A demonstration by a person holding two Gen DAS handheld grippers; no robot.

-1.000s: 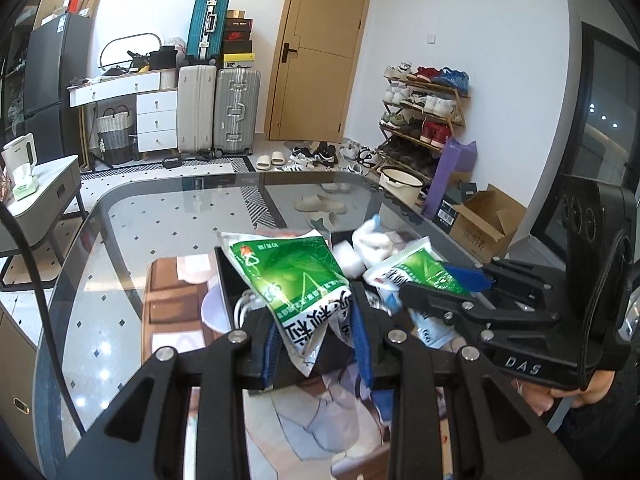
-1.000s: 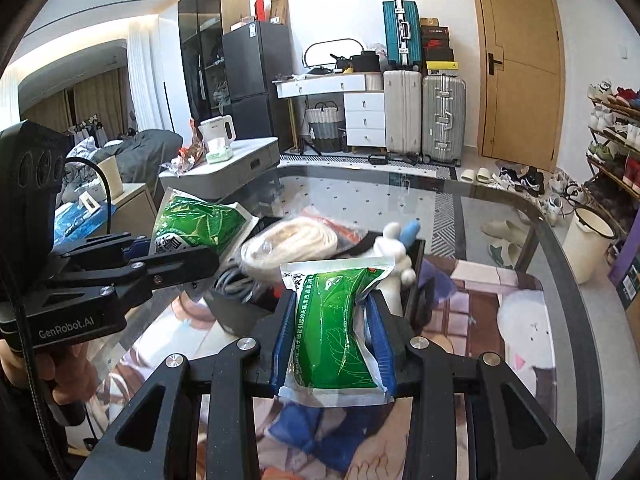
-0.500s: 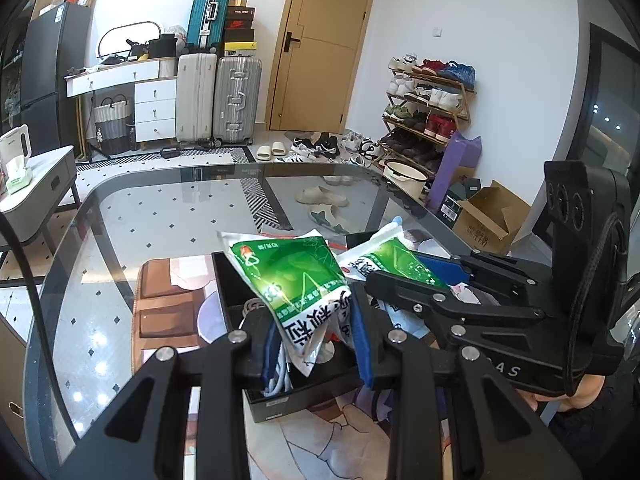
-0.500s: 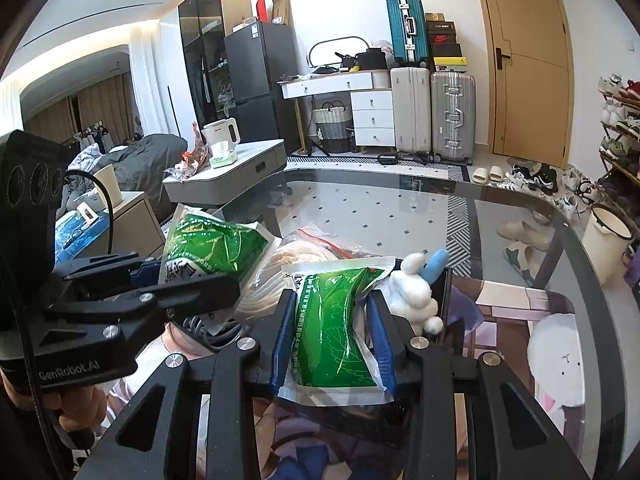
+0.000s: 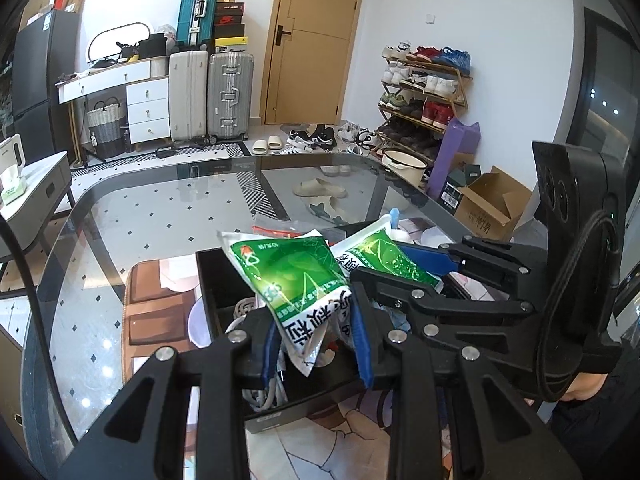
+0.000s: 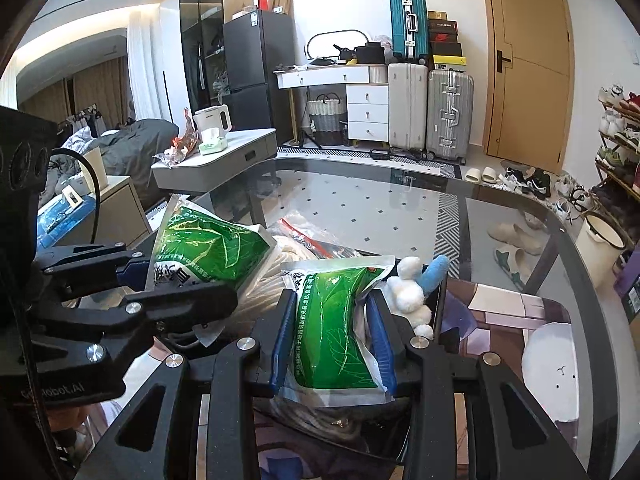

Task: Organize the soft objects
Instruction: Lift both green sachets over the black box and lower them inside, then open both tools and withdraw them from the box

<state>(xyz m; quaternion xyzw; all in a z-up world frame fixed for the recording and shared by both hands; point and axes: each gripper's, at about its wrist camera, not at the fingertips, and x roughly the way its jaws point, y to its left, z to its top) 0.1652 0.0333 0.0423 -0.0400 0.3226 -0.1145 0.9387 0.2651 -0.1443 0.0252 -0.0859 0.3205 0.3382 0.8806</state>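
My left gripper (image 5: 314,324) is shut on a green and white soft pouch (image 5: 292,276) and holds it above a black box (image 5: 208,276) on the glass table. My right gripper (image 6: 332,332) is shut on a second green pouch (image 6: 332,320), also over the box. Each gripper shows in the other's view: the right one (image 5: 400,276) with its pouch (image 5: 380,256), the left one (image 6: 160,280) with its pouch (image 6: 208,244). In the box lie a white and blue plush toy (image 6: 416,288), a clear bag of white rope (image 6: 280,264) and grey cables (image 5: 264,388).
The glass table (image 5: 160,216) carries a printed mat (image 6: 512,312) under the box. A white round shape (image 6: 548,372) shows at the right on the mat. Suitcases (image 5: 208,96), a white side table (image 6: 224,160) and a shoe rack (image 5: 424,92) stand beyond the table.
Both grippers have moved closer together over the black box, each still holding its pouch. The box's far left wall now shows more fully in the left wrist view.
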